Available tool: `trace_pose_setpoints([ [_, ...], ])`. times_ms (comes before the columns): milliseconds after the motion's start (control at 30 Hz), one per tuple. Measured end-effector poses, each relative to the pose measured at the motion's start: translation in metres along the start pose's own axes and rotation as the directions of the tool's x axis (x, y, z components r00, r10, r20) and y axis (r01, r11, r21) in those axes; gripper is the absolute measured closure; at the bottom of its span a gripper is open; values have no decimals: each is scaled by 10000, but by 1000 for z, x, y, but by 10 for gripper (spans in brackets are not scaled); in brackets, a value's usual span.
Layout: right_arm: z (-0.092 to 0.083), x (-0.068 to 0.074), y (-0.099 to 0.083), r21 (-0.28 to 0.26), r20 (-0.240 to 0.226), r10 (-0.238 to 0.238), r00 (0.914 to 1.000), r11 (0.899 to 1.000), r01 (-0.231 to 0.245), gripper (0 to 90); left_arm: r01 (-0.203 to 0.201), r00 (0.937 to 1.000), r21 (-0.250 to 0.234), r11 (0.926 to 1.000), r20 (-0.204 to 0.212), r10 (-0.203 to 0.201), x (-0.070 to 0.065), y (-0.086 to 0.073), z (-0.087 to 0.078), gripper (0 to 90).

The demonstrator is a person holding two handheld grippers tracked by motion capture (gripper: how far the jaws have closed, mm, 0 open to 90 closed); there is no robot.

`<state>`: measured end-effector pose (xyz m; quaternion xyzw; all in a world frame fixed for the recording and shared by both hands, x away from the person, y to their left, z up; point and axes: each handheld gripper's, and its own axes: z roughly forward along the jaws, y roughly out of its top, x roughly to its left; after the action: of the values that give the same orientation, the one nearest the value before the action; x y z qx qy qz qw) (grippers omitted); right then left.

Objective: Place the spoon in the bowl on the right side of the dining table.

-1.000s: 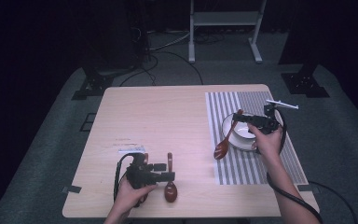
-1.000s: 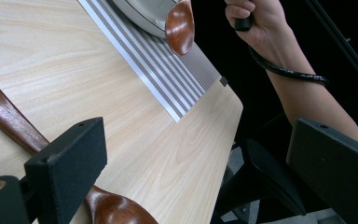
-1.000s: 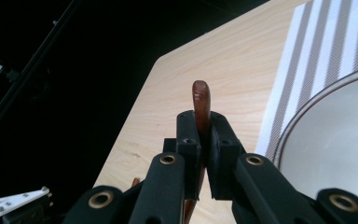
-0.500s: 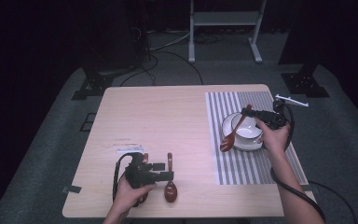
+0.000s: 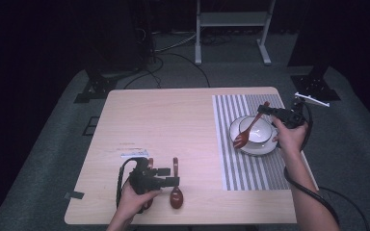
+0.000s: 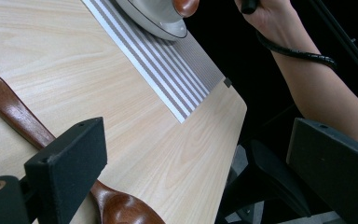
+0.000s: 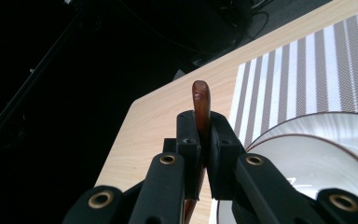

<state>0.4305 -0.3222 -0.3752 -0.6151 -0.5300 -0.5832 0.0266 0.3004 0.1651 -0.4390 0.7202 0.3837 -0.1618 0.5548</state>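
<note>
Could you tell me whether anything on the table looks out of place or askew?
Nothing looks spilled or damaged. The right gripper holds one wooden spoon slanted over the bowl on the plate. A second wooden spoon lies on the bare table, off the striped mat, beside the open left gripper.

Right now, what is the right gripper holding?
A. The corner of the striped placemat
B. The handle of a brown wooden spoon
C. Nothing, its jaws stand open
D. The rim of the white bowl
B: in the right gripper view the right gripper has its jaws clamped on the handle of a wooden spoon, whose bowl end hangs over the white bowl in the high view.
</note>
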Motion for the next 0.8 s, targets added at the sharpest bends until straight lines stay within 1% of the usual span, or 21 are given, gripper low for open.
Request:
trace_pose_setpoints([
  [200,-5,-3,5,-208,234,69,9997,9998,-64,845,-13,10000,18,10000,-6,13,0,0,0,36],
  [433,-12,-9,11,-548,394,156,9991,9984,-135,845,-35,10000,45,10000,10,35,-1,0,1,36],
  [800,-22,-18,17,-1066,616,493,9969,9934,-425,845,-54,10000,69,10000,-11,54,-1,0,1,36],
])
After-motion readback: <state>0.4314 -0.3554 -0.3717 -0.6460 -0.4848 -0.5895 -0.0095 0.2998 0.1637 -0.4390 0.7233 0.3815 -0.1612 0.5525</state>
